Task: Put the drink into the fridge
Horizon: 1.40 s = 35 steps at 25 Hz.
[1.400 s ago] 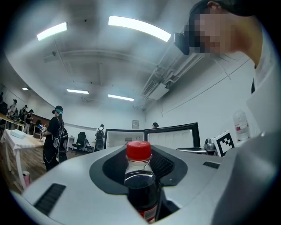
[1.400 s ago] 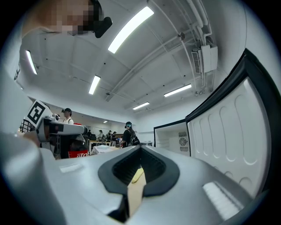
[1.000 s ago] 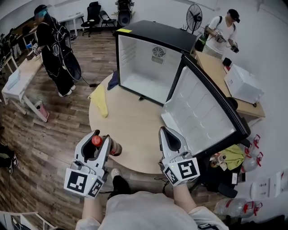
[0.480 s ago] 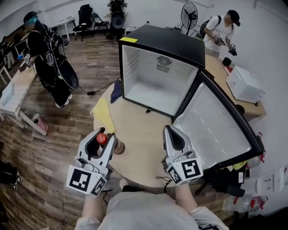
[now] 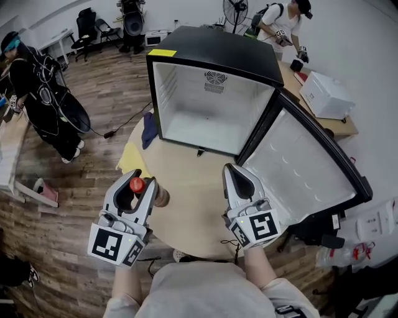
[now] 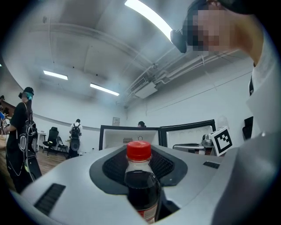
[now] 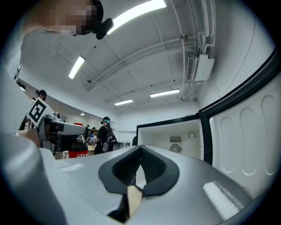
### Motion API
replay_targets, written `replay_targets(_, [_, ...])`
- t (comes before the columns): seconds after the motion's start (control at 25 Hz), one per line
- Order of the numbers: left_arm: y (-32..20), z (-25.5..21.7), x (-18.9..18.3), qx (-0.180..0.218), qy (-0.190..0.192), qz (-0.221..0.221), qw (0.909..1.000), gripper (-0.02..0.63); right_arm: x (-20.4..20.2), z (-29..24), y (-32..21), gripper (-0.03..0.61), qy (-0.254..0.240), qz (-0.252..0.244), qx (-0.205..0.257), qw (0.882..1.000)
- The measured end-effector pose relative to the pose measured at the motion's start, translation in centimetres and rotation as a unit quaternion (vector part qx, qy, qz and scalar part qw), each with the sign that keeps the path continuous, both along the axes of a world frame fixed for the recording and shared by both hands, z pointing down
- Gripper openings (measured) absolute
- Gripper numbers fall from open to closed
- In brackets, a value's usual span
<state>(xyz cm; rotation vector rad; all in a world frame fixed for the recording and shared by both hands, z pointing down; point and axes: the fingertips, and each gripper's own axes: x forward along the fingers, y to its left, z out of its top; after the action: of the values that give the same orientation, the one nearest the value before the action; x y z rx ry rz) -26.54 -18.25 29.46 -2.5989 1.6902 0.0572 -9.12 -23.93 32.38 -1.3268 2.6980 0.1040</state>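
The left gripper [image 5: 137, 188] has its jaws part-way closed on the bottle [image 6: 141, 189], the pads pressing its dark, cola-filled body on either side, with the red cap [image 6: 138, 151] standing upright above them. The bottle is held over the near left edge of the round wooden desk [image 5: 193, 186]; whether its base touches the desk cannot be told. The right gripper [image 7: 139, 150] holds nothing: its jaws are closed, with the tips meeting, and it hangs over the near right edge of the desk, well apart from the left one. Both grippers point toward the fridge [image 5: 211, 53], which stands at the far edge of the desk with its white inside bare and a fan grille in its back wall. Its door [image 5: 305, 168] is swung wide open to the right, reaching out past the desk's right edge just beside the right gripper. A yellow cloth [image 5: 129, 160] lies at the left edge of the desk, and a dark blue cloth [image 5: 148, 129] lies beyond it, against the fridge's left side. Away from the desk, a person in black [image 5: 43, 105] stands on the wooden floor to the left, and another person [image 5: 280, 18] stands behind the fridge.
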Motion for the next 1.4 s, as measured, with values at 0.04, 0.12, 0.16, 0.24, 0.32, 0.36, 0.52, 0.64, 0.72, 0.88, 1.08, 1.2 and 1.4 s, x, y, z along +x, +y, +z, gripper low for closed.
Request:
replay_targets(0.04, [-0.5, 0.1, -0.1, -0.001, -0.001, 0.008, 1.0, 0.144, -0.1, 0.0, -0.2, 0.011, 0.003, 0.006, 0.001, 1.0])
replay_targets(0.12, [-1.4, 0.2, -0.1, -0.003, -0.002, 0.025, 0.9997, 0.144, -0.2, -0.2, -0.5, 0.011, 0.008, 0.019, 0.005, 1.0])
replay_targets(0.16, [-1.9, 0.3, -0.1, -0.004, -0.002, 0.033, 0.9995, 0.144, -0.1, -0.4, -0.7, 0.011, 0.01, 0.025, 0.008, 1.0])
replay_targets(0.24, [-3.1, 0.5, 0.1, -0.006, -0.002, 0.046, 0.9989, 0.144, 0.1, -0.9, -1.1, 0.011, 0.014, 0.036, 0.015, 0.999])
replay_targets(0.32, [-4.2, 0.8, 0.3, -0.009, -0.002, 0.057, 0.9983, 0.144, 0.5, -1.4, -1.5, 0.011, 0.017, 0.045, 0.019, 0.999])
replay_targets(0.36, [-4.8, 0.9, 0.4, -0.011, -0.002, 0.062, 0.998, 0.144, 0.7, -1.5, -1.7, 0.011, 0.018, 0.05, 0.02, 0.998])
replay_targets(0.52, [-7.1, 1.2, 1.3, -0.018, -0.004, 0.079, 0.9967, 0.144, 1.6, -1.7, -2.7, 0.011, 0.026, 0.066, 0.019, 0.997])
replay_targets(0.64, [-8.9, 1.3, 2.4, -0.019, -0.009, 0.089, 0.9958, 0.144, 2.1, -1.4, -3.7, 0.011, 0.028, 0.068, 0.013, 0.997])
replay_targets(0.72, [-10.2, 1.3, 3.1, -0.02, -0.012, 0.093, 0.9954, 0.144, 2.2, -1.1, -4.7, 0.011, 0.026, 0.067, 0.011, 0.997])
replay_targets(0.88, [-12.8, 1.5, 3.8, -0.026, -0.011, 0.096, 0.995, 0.144, 2.1, -0.4, -6.9, 0.011, 0.021, 0.06, 0.006, 0.998])
replay_targets(1.08, [-15.8, 1.6, 4.5, -0.028, -0.019, 0.085, 0.9958, 0.144, 2.1, -0.1, -9.5, 0.011, 0.014, 0.052, 0.004, 0.999])
replay_targets(1.2, [-17.7, 1.8, 4.9, -0.031, -0.016, 0.083, 0.996, 0.144, 2.5, 0.3, -10.7, 0.011, 0.011, 0.051, 0.001, 0.999])
replay_targets(1.4, [-21.6, 2.2, 6.0, -0.033, -0.014, 0.082, 0.996, 0.144, 3.8, 1.5, -12.2, 0.011, 0.004, 0.056, -0.013, 0.998])
